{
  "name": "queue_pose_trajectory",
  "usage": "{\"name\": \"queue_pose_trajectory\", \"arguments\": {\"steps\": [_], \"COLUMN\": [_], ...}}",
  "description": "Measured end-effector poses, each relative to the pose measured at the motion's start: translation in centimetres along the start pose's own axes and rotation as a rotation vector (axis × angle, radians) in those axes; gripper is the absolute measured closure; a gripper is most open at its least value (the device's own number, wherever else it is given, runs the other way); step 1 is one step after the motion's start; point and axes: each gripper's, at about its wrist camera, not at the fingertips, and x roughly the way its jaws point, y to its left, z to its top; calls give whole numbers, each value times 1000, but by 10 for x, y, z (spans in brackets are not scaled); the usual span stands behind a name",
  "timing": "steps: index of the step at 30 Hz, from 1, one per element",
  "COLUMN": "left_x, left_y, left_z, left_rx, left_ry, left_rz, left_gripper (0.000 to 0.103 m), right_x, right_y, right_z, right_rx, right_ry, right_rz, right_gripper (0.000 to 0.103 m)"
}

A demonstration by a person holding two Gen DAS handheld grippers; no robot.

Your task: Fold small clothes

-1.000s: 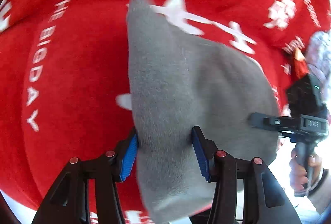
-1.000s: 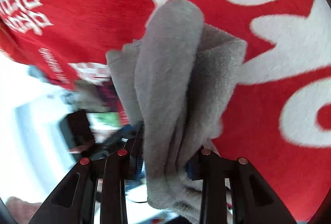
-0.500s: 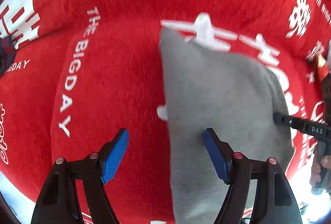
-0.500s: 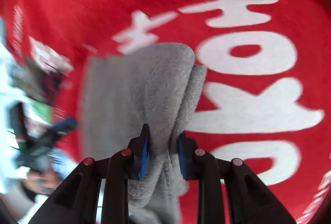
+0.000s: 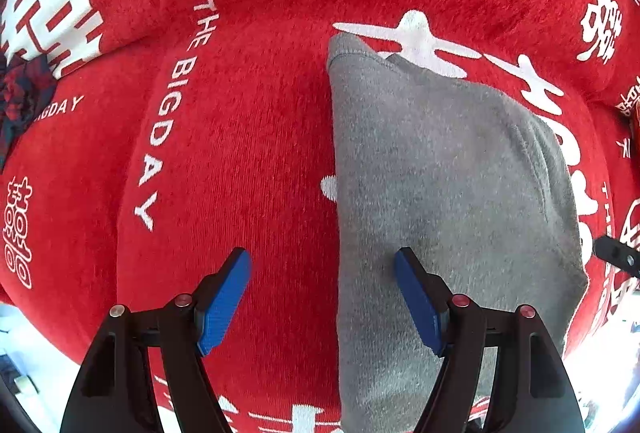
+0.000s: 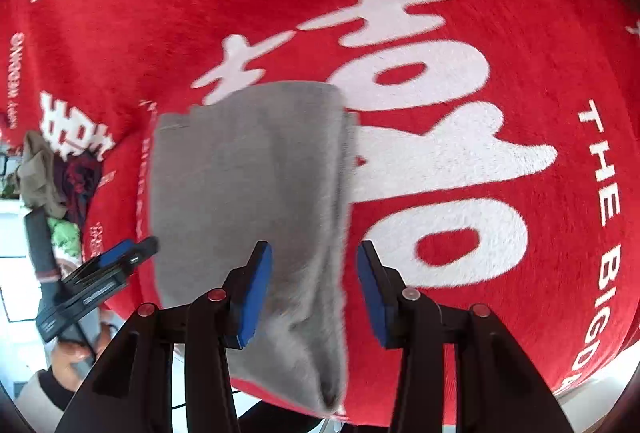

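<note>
Left gripper (image 5: 322, 299): jaws spread wide after just opening, nothing pinched, pointed straight down. Left blue pad (image 5: 224, 299) over bare red blanket (image 5: 240, 161); right blue pad over the near edge of the grey garment (image 5: 440, 185). Garment's straight left edge lay between the two pads, untouched as far as could be seen.

Right gripper (image 6: 314, 299): jaws parted, just opening, grey cloth (image 6: 248, 173) seen between the pads but not squeezed. Daylight showed on both sides of the fabric at the pads; cloth blurred near 6 o'clock, so contact with the left pad could not be settled.

Outward from the left tool: garment spread flat on the blanket from 12 toward 4 o'clock, folded, hem corner at 12. White lettering "THE BIGDAY" (image 5: 172, 113) at 10 o'clock. Dark red patterned fabric (image 5: 22, 93) at 9 o'clock on the edge. Tip of the other gripper at 3 o'clock.

Outward from the right tool: large white characters (image 6: 420, 153) from 12 to 3 o'clock. At 9 o'clock a heap of clothes (image 6: 56, 177); at 8 o'clock the left gripper and the person's hand (image 6: 76, 353) on it.
</note>
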Motion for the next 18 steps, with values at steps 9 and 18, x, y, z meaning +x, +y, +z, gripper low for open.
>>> {"name": "queue_pose_trajectory", "arguments": {"steps": [9,18], "left_x": [-4,-13], "left_y": [3,4], "left_z": [-4,-7], "left_rx": [-38,-38], "left_ry": [4,-69], "left_rz": [13,55], "left_gripper": [0,0], "right_x": [8,36], "right_y": [58,39], "right_z": [-17,-35], "right_rx": [-138,-120], "right_ry": [32,93], "right_rz": [12,-107], "right_gripper": [67,67]}}
